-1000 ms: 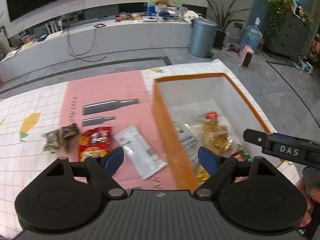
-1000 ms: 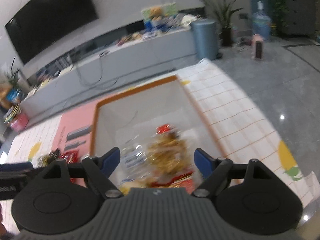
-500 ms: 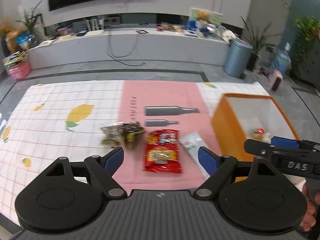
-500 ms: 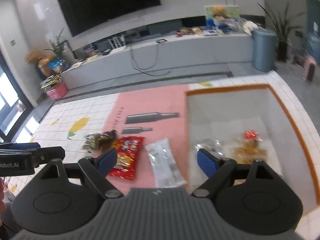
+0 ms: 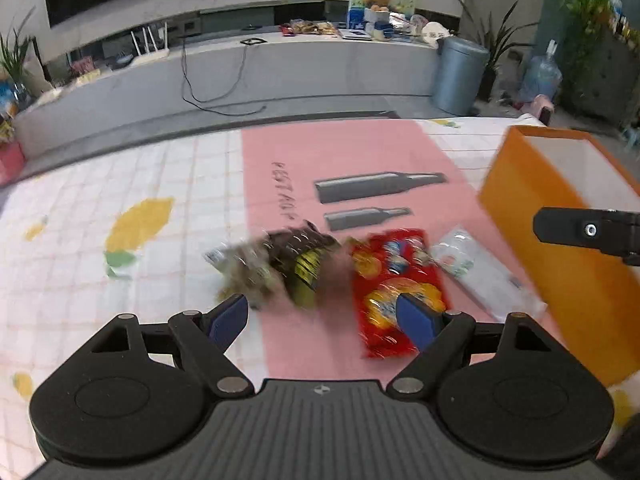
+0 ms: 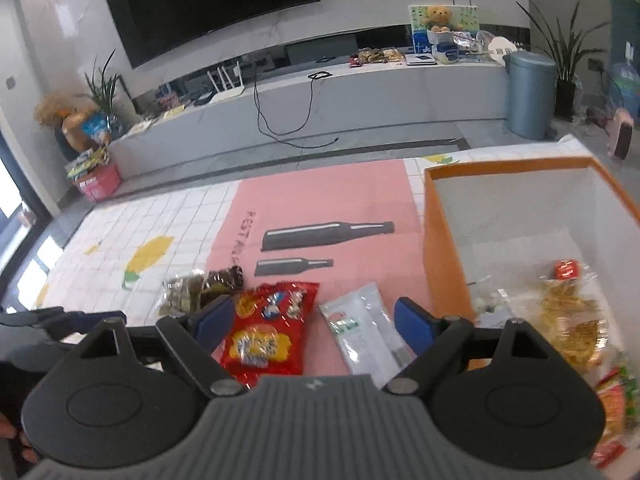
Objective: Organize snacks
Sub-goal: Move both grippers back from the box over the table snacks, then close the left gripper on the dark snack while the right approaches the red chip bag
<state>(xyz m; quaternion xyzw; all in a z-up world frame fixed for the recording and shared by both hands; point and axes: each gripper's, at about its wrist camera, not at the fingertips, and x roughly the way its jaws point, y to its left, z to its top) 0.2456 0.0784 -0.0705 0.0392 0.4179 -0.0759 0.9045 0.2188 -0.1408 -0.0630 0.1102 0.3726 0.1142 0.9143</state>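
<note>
Loose snacks lie on the pink mat: a brown and green packet pair point(image 5: 276, 268) point(image 6: 200, 286), a red snack bag point(image 5: 394, 284) point(image 6: 268, 332) and a white pouch point(image 5: 480, 276) point(image 6: 364, 330). The orange box point(image 5: 560, 248) point(image 6: 440, 256) at the right holds several snacks point(image 6: 572, 312). My left gripper point(image 5: 324, 322) is open and empty, just above the brown packets and the red bag. My right gripper point(image 6: 312, 322) is open and empty, above the red bag and white pouch. The right gripper's finger point(image 5: 580, 232) shows at the right of the left wrist view.
The mat lies on a white checked cloth point(image 5: 120, 240) with lemon prints. Beyond the table edge is grey floor, a long low TV bench point(image 6: 320, 96) with cables, and a grey bin point(image 6: 528, 92). The box wall stands close on the right.
Both grippers have swung left from over the orange box to the loose snacks on the mat and come nearer to them. Both stayed open and empty.
</note>
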